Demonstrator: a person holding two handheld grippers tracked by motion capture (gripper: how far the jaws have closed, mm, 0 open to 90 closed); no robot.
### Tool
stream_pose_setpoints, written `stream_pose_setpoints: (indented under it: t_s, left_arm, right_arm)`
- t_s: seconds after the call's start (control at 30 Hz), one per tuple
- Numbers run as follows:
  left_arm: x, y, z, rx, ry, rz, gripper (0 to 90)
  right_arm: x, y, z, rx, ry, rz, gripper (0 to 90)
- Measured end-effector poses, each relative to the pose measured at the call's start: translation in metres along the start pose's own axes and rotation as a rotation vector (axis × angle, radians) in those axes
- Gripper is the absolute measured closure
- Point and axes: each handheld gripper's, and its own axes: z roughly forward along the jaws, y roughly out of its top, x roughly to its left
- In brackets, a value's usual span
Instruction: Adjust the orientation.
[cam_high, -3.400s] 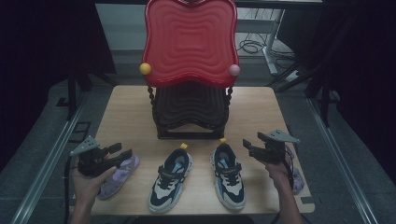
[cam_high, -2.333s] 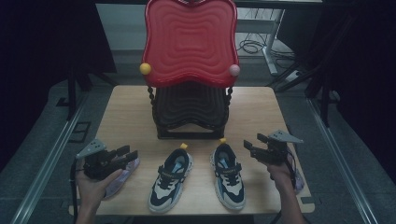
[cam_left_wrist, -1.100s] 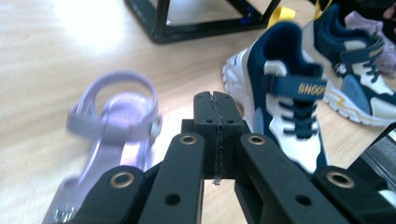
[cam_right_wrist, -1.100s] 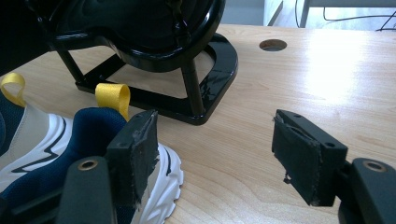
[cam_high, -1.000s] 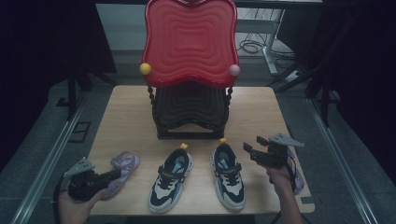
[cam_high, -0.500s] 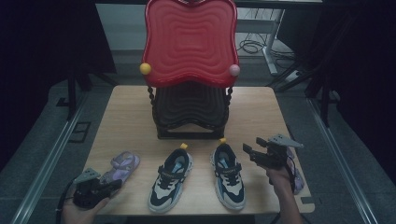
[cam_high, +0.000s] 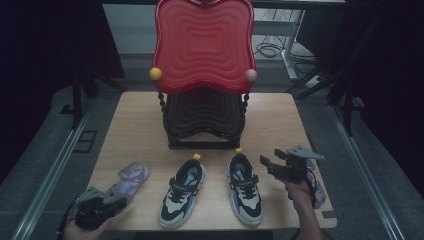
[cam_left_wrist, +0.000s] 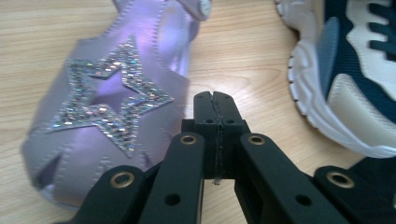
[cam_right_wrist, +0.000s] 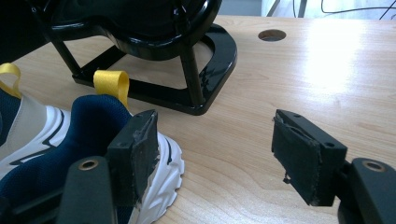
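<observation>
Two trainers (cam_high: 215, 192) near centre, purple sandal (cam_left_wrist: 112, 107) near left beside pinched-shut, empty left gripper (cam_left_wrist: 215, 105); right gripper (cam_right_wrist: 224, 154) gaping by right trainer's heel (cam_right_wrist: 100, 116): probably light, soft, best taken at heel collar.

Red tray (cam_high: 203, 45) w/ rippled concentric pattern on a black stand (cam_high: 204, 120), yellow ball (cam_high: 155, 73) & pink ball (cam_high: 250, 75) at its sides, lilac sandal (cam_left_wrist: 107, 107) w/ glitter star, navy/white sneakers (cam_high: 184, 192) w/ yellow heel tabs, light wood-grain table (cam_high: 135, 130), black grippers (cam_left_wrist: 215, 105).
</observation>
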Motion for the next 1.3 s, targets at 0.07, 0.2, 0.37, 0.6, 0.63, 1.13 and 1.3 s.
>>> stream_pose_setpoints:
  t_s: [0.07, 0.2, 0.37, 0.6, 0.63, 1.13, 1.3]
  left_arm:
    - [0.003, 0.001, 0.000, 0.014, 0.015, -0.003, 90.0]
    - [0.008, 0.001, -0.001, 0.011, -0.004, -0.018, 90.0]
    - [0.011, 0.000, -0.004, 0.008, 0.011, -0.024, 90.0]
    - [0.016, 0.001, -0.007, 0.014, 0.019, -0.023, 90.0]
    - [0.016, 0.001, -0.008, 0.013, 0.022, -0.022, 90.0]
    - [0.027, -0.001, -0.012, 0.022, 0.067, -0.034, 90.0]
    - [0.030, 0.002, -0.012, 0.023, 0.058, -0.037, 90.0]
  right_arm:
    - [0.000, 0.000, 0.001, 0.004, 0.001, 0.003, 31.7]
    - [0.000, -0.001, 0.000, 0.006, -0.002, 0.005, 31.8]
    - [0.000, -0.002, 0.000, 0.005, -0.005, 0.006, 31.8]
    - [-0.002, -0.003, 0.000, 0.009, -0.003, 0.017, 31.9]
    - [-0.002, -0.003, 0.000, 0.010, -0.005, 0.018, 31.9]
    - [-0.007, -0.005, -0.002, 0.005, 0.004, 0.050, 32.0]
    - [-0.009, -0.006, -0.002, 0.009, -0.004, 0.055, 32.1]
